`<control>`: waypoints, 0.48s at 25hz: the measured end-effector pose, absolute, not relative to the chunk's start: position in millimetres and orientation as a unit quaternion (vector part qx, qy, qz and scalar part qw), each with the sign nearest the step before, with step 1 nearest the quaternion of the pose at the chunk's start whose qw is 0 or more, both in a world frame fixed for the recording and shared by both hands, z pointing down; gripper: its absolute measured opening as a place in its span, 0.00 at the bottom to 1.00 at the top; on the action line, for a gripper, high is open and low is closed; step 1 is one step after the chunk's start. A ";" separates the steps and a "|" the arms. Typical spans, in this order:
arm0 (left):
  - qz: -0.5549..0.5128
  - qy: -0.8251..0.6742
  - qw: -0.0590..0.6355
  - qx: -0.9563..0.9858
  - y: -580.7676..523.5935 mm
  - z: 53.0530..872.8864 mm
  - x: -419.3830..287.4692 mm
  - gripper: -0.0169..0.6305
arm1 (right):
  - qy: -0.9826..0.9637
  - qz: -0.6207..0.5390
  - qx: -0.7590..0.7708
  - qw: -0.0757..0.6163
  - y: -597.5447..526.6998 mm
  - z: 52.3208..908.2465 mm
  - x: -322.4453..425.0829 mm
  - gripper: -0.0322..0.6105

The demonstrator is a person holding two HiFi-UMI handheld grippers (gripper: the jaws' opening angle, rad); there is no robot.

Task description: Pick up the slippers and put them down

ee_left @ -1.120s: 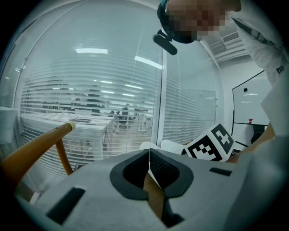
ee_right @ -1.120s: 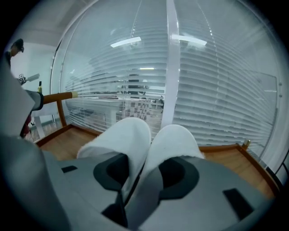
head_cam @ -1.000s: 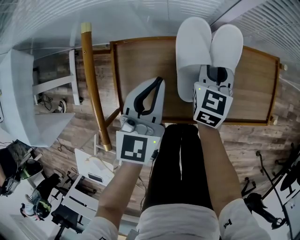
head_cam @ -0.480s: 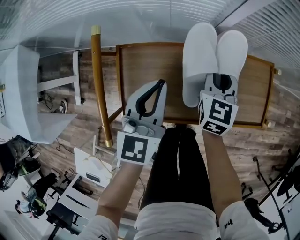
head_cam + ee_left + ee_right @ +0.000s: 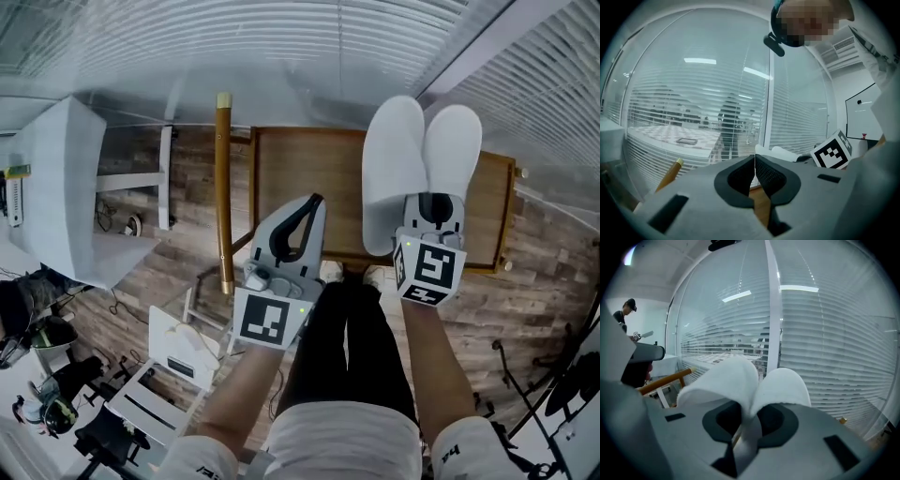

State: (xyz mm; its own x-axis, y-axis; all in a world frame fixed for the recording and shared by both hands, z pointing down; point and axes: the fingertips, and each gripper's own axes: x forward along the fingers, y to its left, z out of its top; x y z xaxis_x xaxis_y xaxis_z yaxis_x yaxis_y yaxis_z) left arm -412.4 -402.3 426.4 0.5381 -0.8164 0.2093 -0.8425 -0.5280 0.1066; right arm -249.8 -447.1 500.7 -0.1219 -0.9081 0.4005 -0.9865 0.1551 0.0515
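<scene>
Two white slippers (image 5: 419, 161) hang together above the wooden table (image 5: 319, 178), held by their inner edges. My right gripper (image 5: 435, 208) is shut on the slippers (image 5: 750, 385); its jaws closed further within the last second and both inner edges are pinched between the pads. My left gripper (image 5: 314, 201) is shut with nothing in it and hovers over the table's near edge, left of the slippers. In the left gripper view its pads (image 5: 754, 172) meet, and the slippers (image 5: 783, 153) show behind them to the right.
A tilted wooden pole (image 5: 224, 183) leans at the table's left end. A white cabinet (image 5: 58, 192) stands further left. Window blinds (image 5: 820, 343) run behind the table. Equipment and cables (image 5: 66, 403) litter the floor at lower left. A person (image 5: 626, 315) stands at far left.
Both grippers have risen, and the slippers have come up off the table with the right one. The table now looks smaller and farther below.
</scene>
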 end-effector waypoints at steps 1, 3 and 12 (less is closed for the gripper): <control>0.065 -0.477 0.098 0.871 -401.0 417.7 -412.7 0.05 | -0.743 0.115 0.637 0.170 -444.4 492.9 -249.4 0.17; 0.060 -0.480 0.098 0.870 -399.7 400.5 -413.5 0.05 | -0.748 0.118 0.632 0.166 -440.0 477.5 -248.9 0.16; 0.051 -0.486 0.087 0.868 -388.0 332.4 -411.5 0.05 | -0.768 0.119 0.609 0.157 -416.8 399.7 -243.6 0.14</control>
State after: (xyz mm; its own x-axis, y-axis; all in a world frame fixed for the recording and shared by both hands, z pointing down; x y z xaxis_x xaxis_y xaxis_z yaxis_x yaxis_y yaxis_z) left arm -411.5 -388.0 332.4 0.5217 -0.8353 0.1737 -0.8531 -0.5116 0.1020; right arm -243.6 -416.8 399.7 -0.2093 -0.8984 0.3860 -0.9732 0.2298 0.0071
